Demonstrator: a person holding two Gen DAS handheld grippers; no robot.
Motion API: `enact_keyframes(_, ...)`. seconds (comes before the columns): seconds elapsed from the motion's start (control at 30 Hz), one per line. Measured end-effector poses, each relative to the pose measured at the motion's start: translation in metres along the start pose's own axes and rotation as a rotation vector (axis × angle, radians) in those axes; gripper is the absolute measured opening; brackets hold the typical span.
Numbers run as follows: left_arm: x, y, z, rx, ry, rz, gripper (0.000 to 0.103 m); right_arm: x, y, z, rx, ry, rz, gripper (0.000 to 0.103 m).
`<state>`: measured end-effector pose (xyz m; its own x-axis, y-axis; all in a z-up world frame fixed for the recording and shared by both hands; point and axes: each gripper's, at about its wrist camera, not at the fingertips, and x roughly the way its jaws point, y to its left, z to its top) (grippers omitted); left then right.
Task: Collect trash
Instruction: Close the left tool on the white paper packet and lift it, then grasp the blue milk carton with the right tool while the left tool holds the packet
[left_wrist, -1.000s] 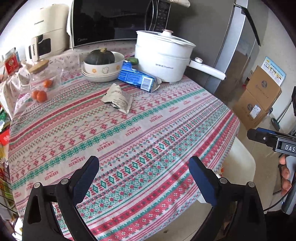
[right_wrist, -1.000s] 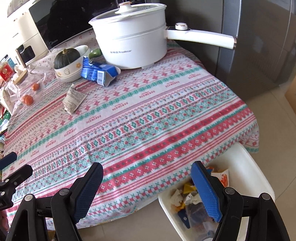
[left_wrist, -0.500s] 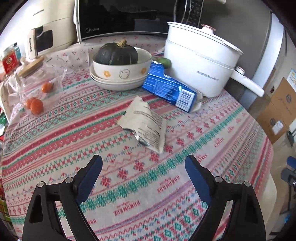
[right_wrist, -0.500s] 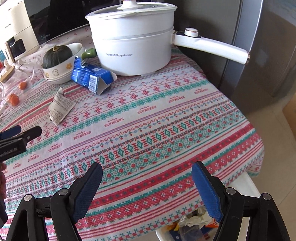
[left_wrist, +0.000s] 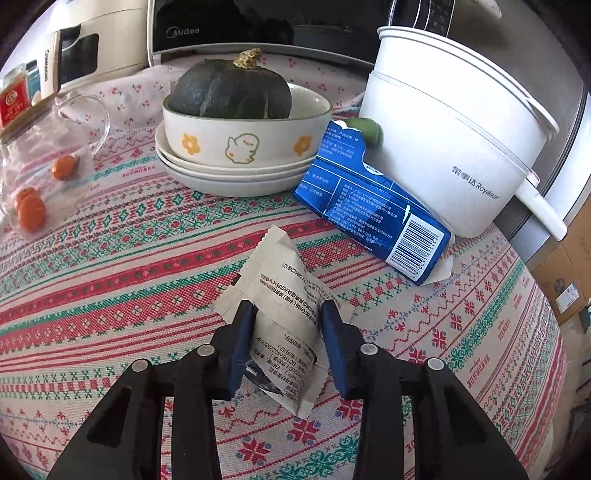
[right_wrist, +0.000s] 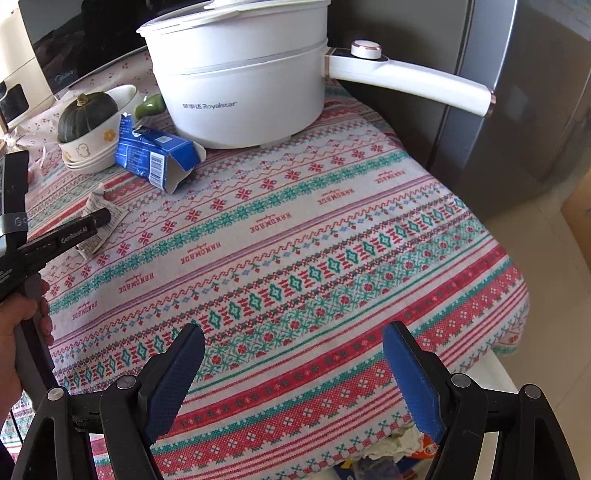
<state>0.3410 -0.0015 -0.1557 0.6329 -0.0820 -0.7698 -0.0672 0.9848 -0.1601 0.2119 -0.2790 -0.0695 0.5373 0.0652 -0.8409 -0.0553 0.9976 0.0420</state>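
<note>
A crumpled white wrapper (left_wrist: 282, 295) lies on the patterned tablecloth (left_wrist: 129, 280). My left gripper (left_wrist: 288, 317) has closed around its near half, with the blue pads touching both sides. The wrapper also shows in the right wrist view (right_wrist: 105, 218) under the left gripper (right_wrist: 101, 218). A torn blue carton (left_wrist: 373, 210) lies just beyond it against the white pot; it also shows in the right wrist view (right_wrist: 155, 158). My right gripper (right_wrist: 293, 354) is open and empty over the table's near edge. A white bin (right_wrist: 399, 450) with trash sits below that edge.
A white Royalstar pot (left_wrist: 450, 147) with a long handle (right_wrist: 410, 81) stands at the back right. A dark squash (left_wrist: 232, 92) sits in stacked bowls (left_wrist: 240, 147). A bag with small oranges (left_wrist: 40, 184) lies at the left. A microwave (left_wrist: 258, 26) stands behind. Cardboard boxes (left_wrist: 569, 273) sit on the floor at the right.
My left gripper moved forward to the white wrapper and closed on it. My right gripper moved forward over the table's edge and stayed open.
</note>
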Motion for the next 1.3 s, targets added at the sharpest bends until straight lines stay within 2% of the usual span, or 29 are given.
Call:
enact_keyframes(0.13,-0.016,0.016,-0.004,0.011,-0.024,-0.042,0.027,0.004,0.003,0.002,0.004,-0.013,-0.001,0.083)
enact_keyframes(0.23,-0.029,0.028,-0.009,0.018,-0.026,-0.091,0.022,0.007,0.01,0.0,0.004,-0.009,0.046,0.083)
enact_keyframes(0.33,-0.038,0.042,-0.011,-0.007,-0.009,-0.151,0.021,0.014,0.019,-0.001,0.027,-0.03,0.12,0.083)
enact_keyframes(0.5,-0.054,0.055,-0.016,0.026,-0.02,-0.175,0.02,0.052,0.041,0.016,0.069,-0.03,0.2,0.083)
enact_keyframes(0.6,-0.072,0.072,-0.011,-0.006,-0.053,-0.207,0.02,0.073,0.06,0.031,0.037,-0.06,0.223,0.083)
enact_keyframes(0.7,-0.087,0.087,-0.001,-0.016,-0.106,-0.213,0.02,0.096,0.073,0.05,0.032,-0.068,0.263,0.083)
enact_keyframes(0.77,-0.091,0.097,0.003,-0.035,-0.114,-0.22,0.02,0.112,0.078,0.062,0.049,-0.072,0.28,0.083)
enact_keyframes(0.87,-0.09,0.105,0.004,-0.054,-0.108,-0.219,0.02,0.132,0.084,0.077,0.059,-0.08,0.296,0.083)
enact_keyframes(1.0,-0.081,0.113,0.003,-0.073,-0.089,-0.219,0.02,0.156,0.089,0.092,0.067,-0.09,0.274,0.084)
enact_keyframes(1.23,-0.059,0.11,-0.001,-0.066,-0.044,-0.212,0.02,0.172,0.095,0.113,0.108,-0.148,0.299,0.084)
enact_keyframes(1.3,-0.057,0.108,-0.002,-0.053,-0.039,-0.205,0.02,0.172,0.097,0.113,0.133,-0.153,0.313,0.081)
